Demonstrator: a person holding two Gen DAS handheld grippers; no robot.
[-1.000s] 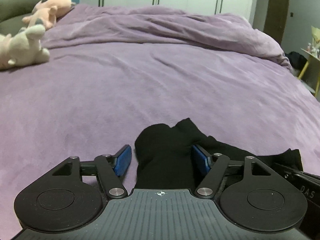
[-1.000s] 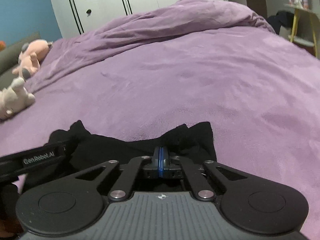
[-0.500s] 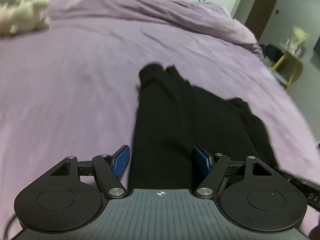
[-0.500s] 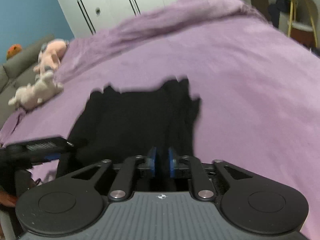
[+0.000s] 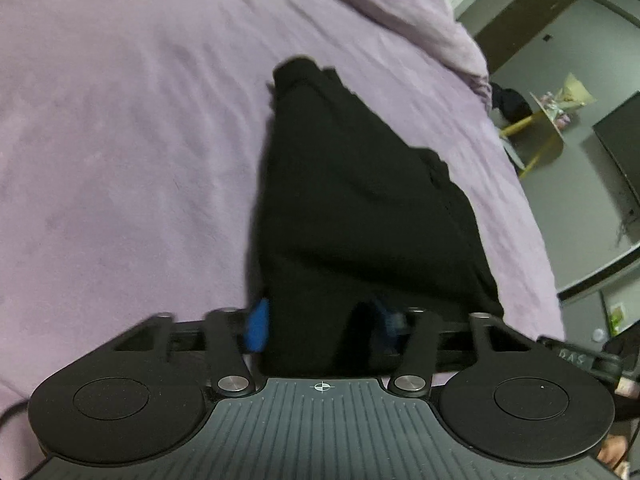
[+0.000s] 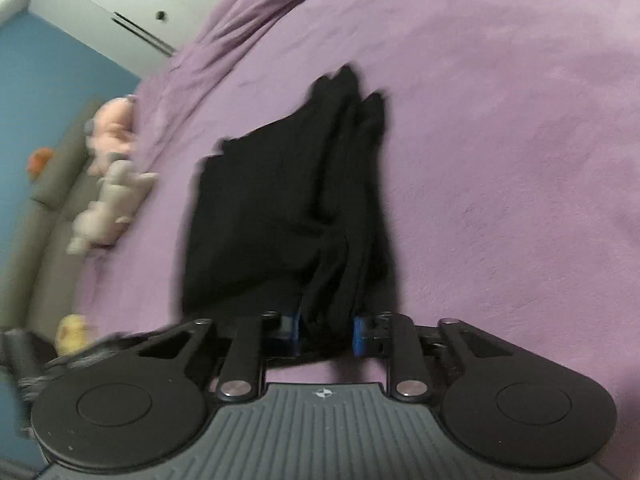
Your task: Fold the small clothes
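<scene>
Black garment (image 5: 360, 216) stretched over the purple bed (image 5: 120, 140), its near edge at both grippers.

In the left wrist view its long axis runs away from the camera, narrowing to a far tip that leans slightly left; in the right wrist view the garment (image 6: 288, 208) also points away, with bunched folds along its right side. The left gripper (image 5: 324, 326) has its 2 blue fingers (image 5: 257, 326) spread wide, with cloth filling the gap between them; whether they press it cannot be told. The right gripper (image 6: 326, 330) has its fingers (image 6: 359, 334) partly apart around a gathered bunch of cloth, with no firm pinch visible. Plush toys (image 6: 112, 200) lie by the bed's left edge.
</scene>
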